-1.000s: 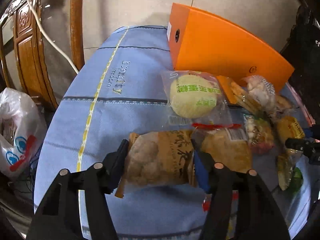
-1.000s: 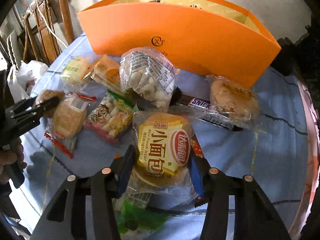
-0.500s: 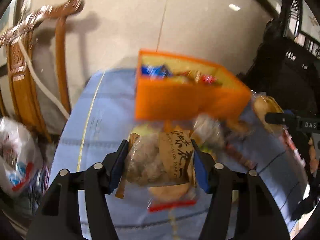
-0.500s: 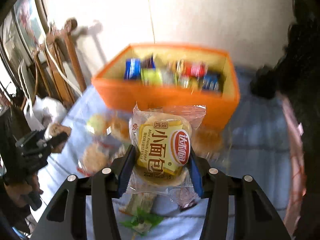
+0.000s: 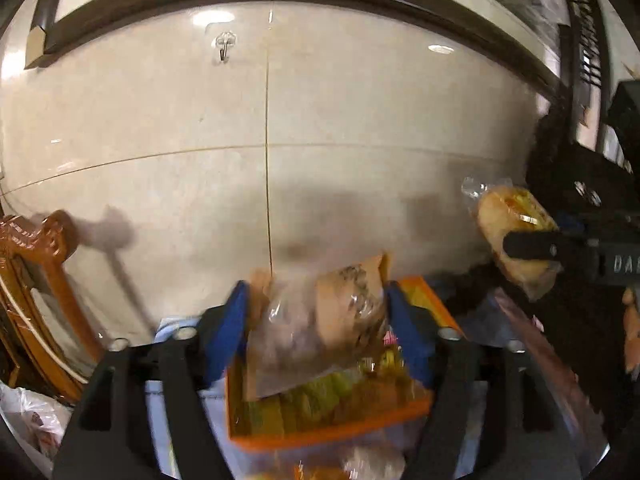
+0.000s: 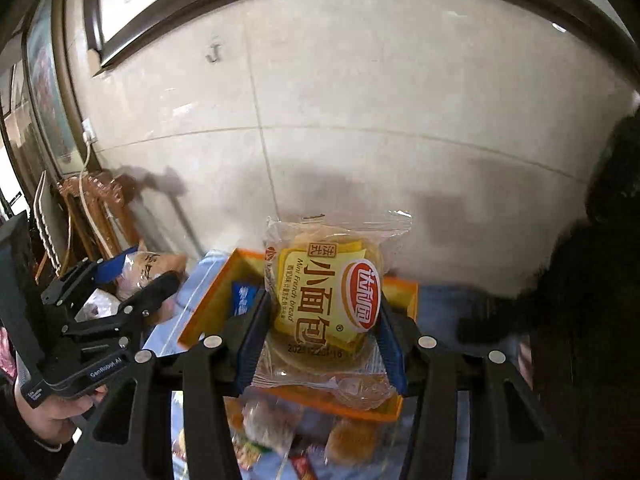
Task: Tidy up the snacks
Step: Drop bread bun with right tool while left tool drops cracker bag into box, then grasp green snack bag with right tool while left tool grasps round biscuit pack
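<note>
My left gripper (image 5: 316,312) is shut on a clear and brown snack packet (image 5: 320,324) and holds it in the air above the orange box (image 5: 328,432), which has several snacks inside. My right gripper (image 6: 320,320) is shut on a yellow mini French bread packet (image 6: 326,300), held above the same orange box (image 6: 204,320). In the left wrist view the right gripper's finger and its bread packet (image 5: 512,232) show at the right. In the right wrist view the left gripper and its packet (image 6: 136,276) show at the left.
Loose snack packets (image 6: 280,428) lie on the blue tablecloth (image 6: 196,284) in front of the box. A tiled wall (image 5: 320,120) stands behind the table. A carved wooden chair (image 5: 36,280) is at the left, with a white plastic bag (image 5: 28,416) below it.
Both grippers have lifted their packets off the table and risen and tilted upward, so the box now sits low in view beneath them and the wall fills the frames.
</note>
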`<state>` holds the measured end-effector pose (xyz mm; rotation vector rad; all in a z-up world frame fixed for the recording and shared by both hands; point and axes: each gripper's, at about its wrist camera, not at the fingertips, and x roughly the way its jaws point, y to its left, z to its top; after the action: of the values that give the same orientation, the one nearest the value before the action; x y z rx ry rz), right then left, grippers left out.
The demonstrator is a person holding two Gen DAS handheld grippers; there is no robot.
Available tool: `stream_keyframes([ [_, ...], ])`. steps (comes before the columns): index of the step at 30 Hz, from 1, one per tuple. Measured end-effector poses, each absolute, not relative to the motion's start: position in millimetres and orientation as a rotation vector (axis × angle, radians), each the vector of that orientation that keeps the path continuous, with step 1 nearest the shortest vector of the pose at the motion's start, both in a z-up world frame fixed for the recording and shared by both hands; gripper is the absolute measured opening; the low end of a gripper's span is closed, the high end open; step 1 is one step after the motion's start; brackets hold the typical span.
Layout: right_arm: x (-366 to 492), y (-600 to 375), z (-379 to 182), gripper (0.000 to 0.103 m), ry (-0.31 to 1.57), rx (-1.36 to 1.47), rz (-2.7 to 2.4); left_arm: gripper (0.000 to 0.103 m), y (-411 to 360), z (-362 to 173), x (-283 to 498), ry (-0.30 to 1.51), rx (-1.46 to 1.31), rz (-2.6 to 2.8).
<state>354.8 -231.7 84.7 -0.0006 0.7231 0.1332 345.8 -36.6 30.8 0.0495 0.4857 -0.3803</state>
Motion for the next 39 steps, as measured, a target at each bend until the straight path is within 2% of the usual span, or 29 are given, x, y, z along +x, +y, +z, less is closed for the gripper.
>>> stream_keyframes([
  [1,367,-234,83,0.057,0.738,0.002,0.136,0.093,-39,31,356,0.494,0.04,-0.371],
  [2,385,-238,76,0.066,0.787,0.001,0.138,0.099,-41,30,367,0.508,0.035,-0.358],
  [3,395,-239,68,0.077,0.819,-0.018,0.111,0.099,-43,27,378,0.547,0.035,-0.336],
  [4,399,-241,63,0.079,0.84,-0.052,0.061,0.099,-43,23,383,0.572,0.031,-0.321],
  [11,365,-261,22,0.079,0.841,-0.031,0.071,0.099,-22,-17,357,0.619,0.027,-0.324],
  [17,292,-271,6,0.08,0.77,0.007,0.06,0.099,-5,-47,278,0.55,0.101,-0.335],
  [22,225,-260,-17,0.093,0.73,0.072,0.048,0.099,4,-85,206,0.565,0.162,-0.356],
  [26,188,-244,-72,0.094,0.833,0.069,0.058,0.099,23,-149,186,0.743,0.113,-0.319],
  [29,176,-231,-113,0.093,0.943,0.079,0.087,0.099,24,-180,178,0.79,0.131,-0.316],
  [35,159,-196,-151,0.093,1.023,0.064,0.12,0.099,10,-202,186,0.758,0.178,-0.311],
  [39,159,-169,-168,0.093,1.058,0.04,0.114,0.099,2,-222,205,0.812,0.181,-0.278],
])
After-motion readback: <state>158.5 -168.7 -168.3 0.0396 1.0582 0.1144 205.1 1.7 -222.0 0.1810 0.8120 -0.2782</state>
